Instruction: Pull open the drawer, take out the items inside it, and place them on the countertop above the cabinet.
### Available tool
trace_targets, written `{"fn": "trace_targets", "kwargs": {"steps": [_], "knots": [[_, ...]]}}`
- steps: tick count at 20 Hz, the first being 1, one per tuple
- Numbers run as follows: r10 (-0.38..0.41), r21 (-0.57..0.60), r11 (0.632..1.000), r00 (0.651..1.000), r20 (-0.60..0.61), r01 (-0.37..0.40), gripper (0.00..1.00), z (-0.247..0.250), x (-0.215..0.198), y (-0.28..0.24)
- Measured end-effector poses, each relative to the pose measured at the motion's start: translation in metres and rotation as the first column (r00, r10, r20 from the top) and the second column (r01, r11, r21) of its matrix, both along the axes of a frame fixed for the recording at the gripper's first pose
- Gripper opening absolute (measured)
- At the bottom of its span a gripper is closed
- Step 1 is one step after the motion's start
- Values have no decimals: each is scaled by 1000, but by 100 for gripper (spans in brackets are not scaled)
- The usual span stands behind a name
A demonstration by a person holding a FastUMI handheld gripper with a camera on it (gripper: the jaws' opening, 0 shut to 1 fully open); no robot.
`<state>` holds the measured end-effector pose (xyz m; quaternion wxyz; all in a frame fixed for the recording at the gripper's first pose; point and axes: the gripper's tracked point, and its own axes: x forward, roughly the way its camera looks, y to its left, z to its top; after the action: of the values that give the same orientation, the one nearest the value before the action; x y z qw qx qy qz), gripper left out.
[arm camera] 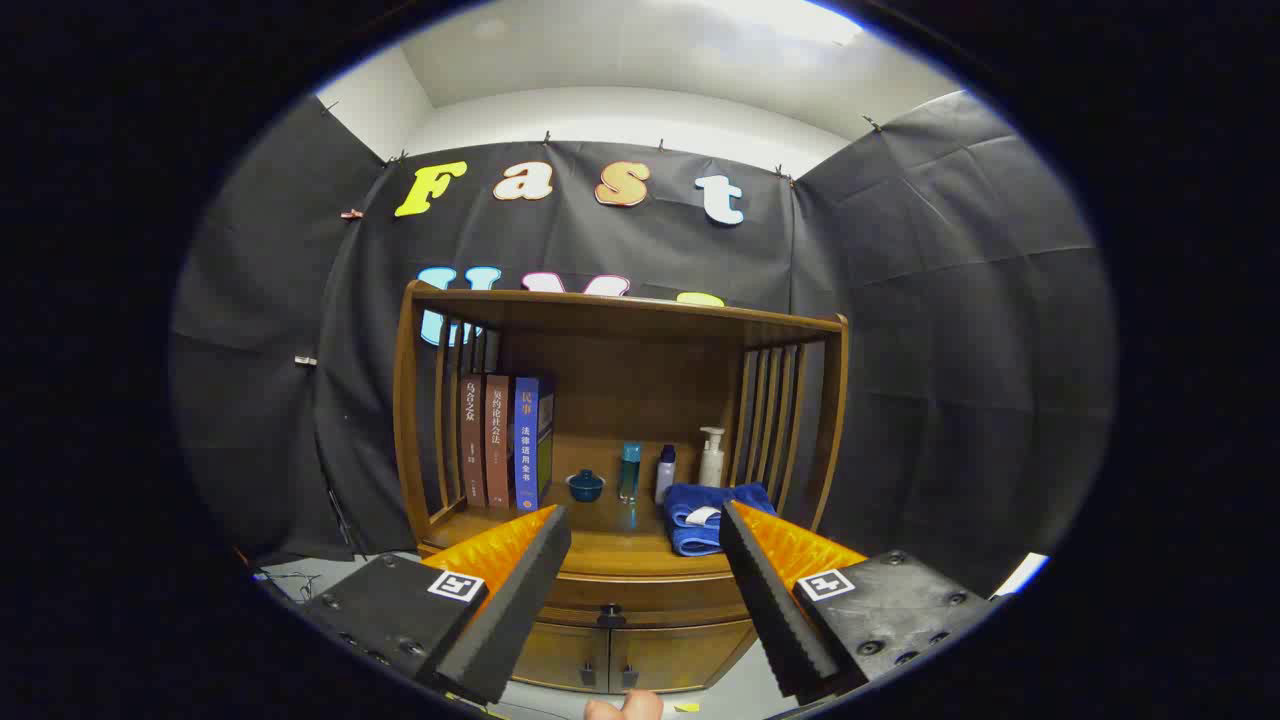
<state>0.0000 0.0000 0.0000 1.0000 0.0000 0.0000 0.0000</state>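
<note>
A wooden cabinet [620, 330] stands against the booth wall, some way beyond my fingers. Its drawer [640, 595] is closed, with a small dark knob [610, 610] showing between and below the fingertips. The countertop [610, 545] above the drawer holds several items. My gripper [643, 528] is open, its fingers spread wide with nothing between them. It hovers well in front of the cabinet, roughly level with the countertop.
On the countertop stand three books [505, 440], a small teal lidded jar [585, 486], a teal bottle [630, 472], a small white bottle [665, 472], a pump bottle [711, 458] and a folded blue towel [712, 518]. Two lower doors [625, 655] sit under the drawer. A fingertip [625, 708] shows below.
</note>
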Motion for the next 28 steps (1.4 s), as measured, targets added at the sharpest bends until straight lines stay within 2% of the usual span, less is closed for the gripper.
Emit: {"fn": "trace_targets", "kwargs": {"steps": [9, 16, 22, 28], "knots": [[-1, 20, 1000, 1000, -9, 2, 98, 3, -5, -4], [-5, 58, 998, 999, -47, 7, 98, -13, -3, -11], [1, 48, 999, 1000, -15, -1, 98, -10, -1, -5], [-23, 49, 999, 1000, 14, 22, 98, -69, 22, -7]]}}
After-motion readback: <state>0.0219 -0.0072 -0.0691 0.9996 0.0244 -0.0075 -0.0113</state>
